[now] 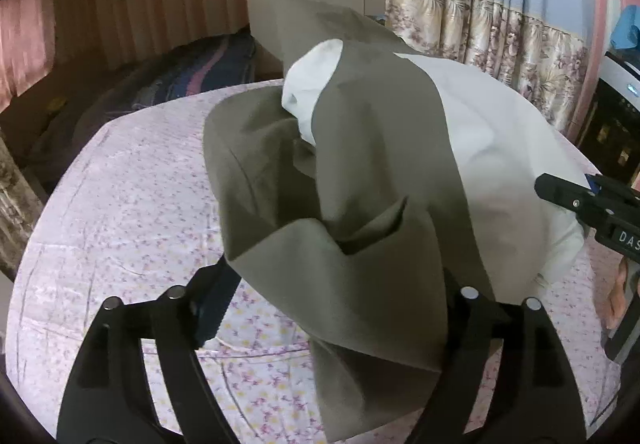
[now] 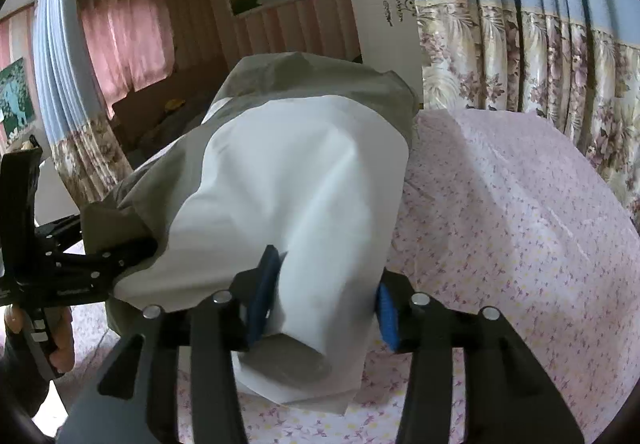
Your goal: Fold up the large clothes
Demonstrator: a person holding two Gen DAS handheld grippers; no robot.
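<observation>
Two garments, olive (image 1: 360, 180) and white (image 2: 296, 180), billow over the floral sheet (image 1: 132, 204), hiding it; left gripper (image 1: 332, 308) spread, right gripper (image 2: 324, 300) spread around white cloth.

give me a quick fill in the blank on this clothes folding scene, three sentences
1. The garment draped between the grippers is olive outside with a ____ lining.
2. It hangs over a surface covered by a ____ floral cloth.
3. The pads of the right gripper are coloured ____.

Missing words: white; pink; blue
</observation>
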